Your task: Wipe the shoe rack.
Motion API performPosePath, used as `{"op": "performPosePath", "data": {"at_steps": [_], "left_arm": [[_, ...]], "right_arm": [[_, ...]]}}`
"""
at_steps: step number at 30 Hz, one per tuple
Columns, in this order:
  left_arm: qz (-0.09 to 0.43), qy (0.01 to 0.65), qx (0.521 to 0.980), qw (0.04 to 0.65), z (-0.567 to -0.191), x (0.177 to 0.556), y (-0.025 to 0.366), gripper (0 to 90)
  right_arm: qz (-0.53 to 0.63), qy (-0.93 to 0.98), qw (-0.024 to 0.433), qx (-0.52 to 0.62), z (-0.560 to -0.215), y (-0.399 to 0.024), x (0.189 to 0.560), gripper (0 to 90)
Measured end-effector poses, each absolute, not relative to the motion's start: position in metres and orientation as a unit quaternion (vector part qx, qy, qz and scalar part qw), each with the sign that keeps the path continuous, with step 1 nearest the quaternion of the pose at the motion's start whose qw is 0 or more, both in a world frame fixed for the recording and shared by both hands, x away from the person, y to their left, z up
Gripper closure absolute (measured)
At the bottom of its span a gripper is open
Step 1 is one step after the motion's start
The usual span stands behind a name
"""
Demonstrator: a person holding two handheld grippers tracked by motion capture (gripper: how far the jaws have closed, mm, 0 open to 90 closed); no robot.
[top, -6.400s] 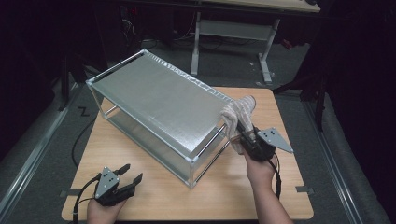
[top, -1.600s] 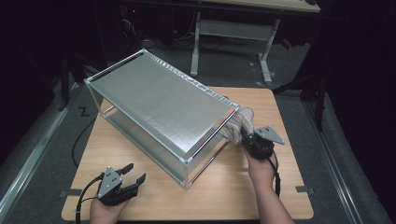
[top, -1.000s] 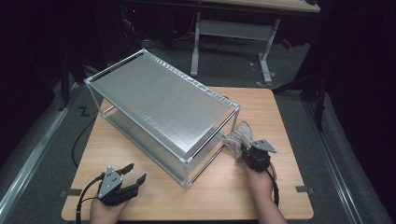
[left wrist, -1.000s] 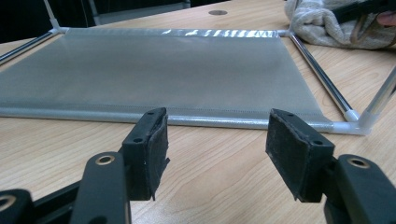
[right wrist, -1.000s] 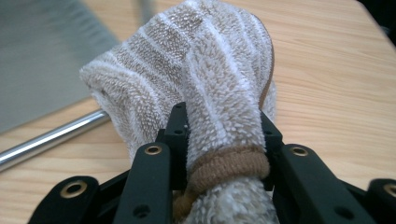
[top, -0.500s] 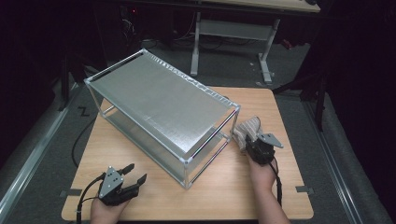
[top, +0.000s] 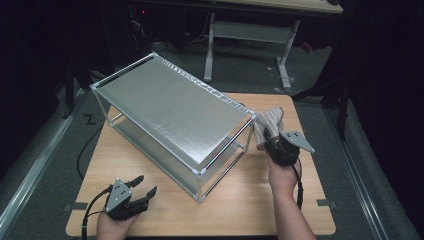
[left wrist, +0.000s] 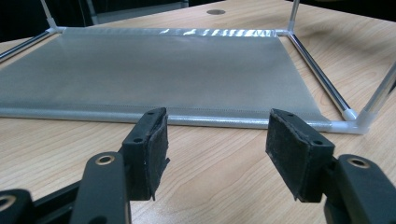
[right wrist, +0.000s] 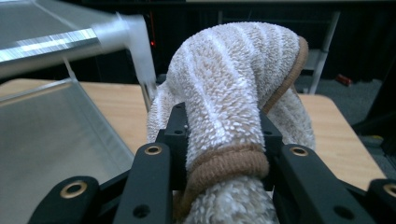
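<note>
A rolled beige and white striped towel (top: 268, 125) (right wrist: 233, 93) is clamped between the jaws of my right gripper (top: 274, 140) (right wrist: 224, 140), lifted off the table beside the right end of the metal-framed shelf rack (top: 170, 115). In the right gripper view the rack's top corner (right wrist: 130, 28) is just left of the towel. My left gripper (top: 142, 187) (left wrist: 217, 140) rests near the table's front left edge, jaws open and empty, facing the rack's lower shelf (left wrist: 154, 74).
The wooden table (top: 260, 205) carries the rack diagonally across its middle. A second table's legs (top: 285, 55) stand behind on the dark floor. Bare wood lies in front of the rack and at the right.
My right gripper has risen with the towel from low beside the rack's lower shelf to the level of its top corner. The left gripper has stayed put.
</note>
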State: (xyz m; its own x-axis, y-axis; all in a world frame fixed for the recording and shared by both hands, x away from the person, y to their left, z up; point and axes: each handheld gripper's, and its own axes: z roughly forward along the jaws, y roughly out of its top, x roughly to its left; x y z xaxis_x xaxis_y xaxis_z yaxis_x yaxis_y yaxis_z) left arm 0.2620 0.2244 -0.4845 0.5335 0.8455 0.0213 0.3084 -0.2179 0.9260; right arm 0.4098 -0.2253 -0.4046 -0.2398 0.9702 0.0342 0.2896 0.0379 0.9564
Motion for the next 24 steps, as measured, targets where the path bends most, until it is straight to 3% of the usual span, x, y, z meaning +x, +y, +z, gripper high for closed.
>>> {"op": "performPosePath", "data": {"at_steps": [6, 17, 24], "left_arm": [[0.277, 0.395, 0.729, 0.485, -0.485, 0.262, 0.224, 38.8], [0.273, 0.395, 0.731, 0.485, -0.487, 0.263, 0.222, 38.7], [0.273, 0.394, 0.729, 0.488, -0.486, 0.263, 0.221, 38.7]], "right_arm": [[0.478, 0.629, 0.359, 0.496, -0.401, -0.225, 0.406, 67.4], [0.419, 0.674, 0.317, 0.519, -0.466, -0.223, 0.394, 67.1], [0.418, 0.668, 0.319, 0.527, -0.469, -0.236, 0.383, 66.3]]}}
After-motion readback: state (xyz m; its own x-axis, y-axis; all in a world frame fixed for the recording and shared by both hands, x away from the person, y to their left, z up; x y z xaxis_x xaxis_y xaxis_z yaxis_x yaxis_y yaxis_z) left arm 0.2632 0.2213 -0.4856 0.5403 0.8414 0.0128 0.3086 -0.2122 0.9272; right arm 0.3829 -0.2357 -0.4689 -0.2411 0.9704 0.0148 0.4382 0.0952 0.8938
